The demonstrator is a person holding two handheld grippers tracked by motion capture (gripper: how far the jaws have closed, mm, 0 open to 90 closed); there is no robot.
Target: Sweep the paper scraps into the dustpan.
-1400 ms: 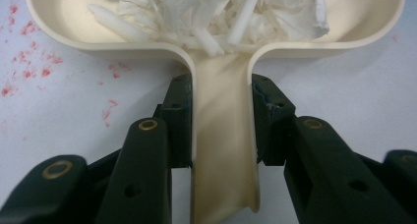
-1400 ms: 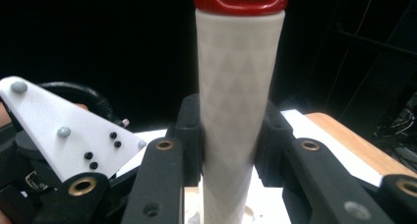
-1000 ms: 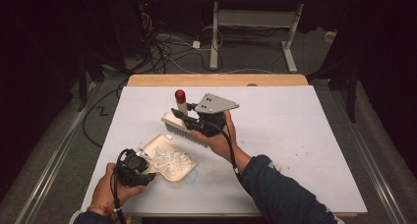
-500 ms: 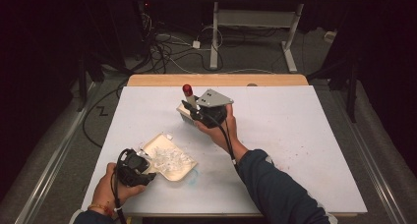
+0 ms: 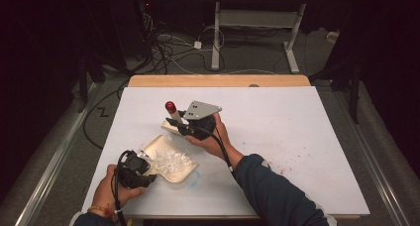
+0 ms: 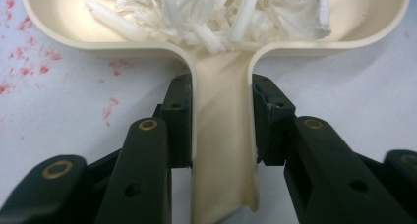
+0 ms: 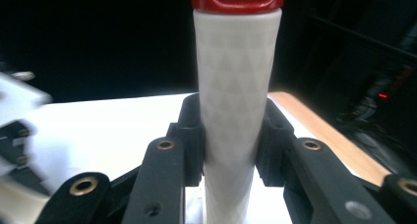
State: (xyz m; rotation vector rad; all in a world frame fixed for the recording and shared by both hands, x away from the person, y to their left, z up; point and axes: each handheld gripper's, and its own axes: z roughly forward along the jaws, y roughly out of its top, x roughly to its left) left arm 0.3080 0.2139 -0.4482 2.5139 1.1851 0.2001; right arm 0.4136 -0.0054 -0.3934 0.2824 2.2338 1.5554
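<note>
The left claw point(image 6: 221, 130) grips the dustpan point(image 5: 168, 159) handle on the tabletop point(image 5: 297, 132). The dustpan holds white scraps point(image 6: 211, 13). The right claw point(image 7: 231, 130) grips the brush point(image 5: 174, 119) handle, just behind the dustpan. Sweeping looks done or paused; next, lower the brush to any scraps left.

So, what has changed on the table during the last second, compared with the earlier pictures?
The right gripper, shut on the brush by its white handle, came down and nearer the dustpan. Nothing was let go or newly taken. The left gripper kept its grip on the dustpan handle, and the white scraps stayed in the pan.
</note>
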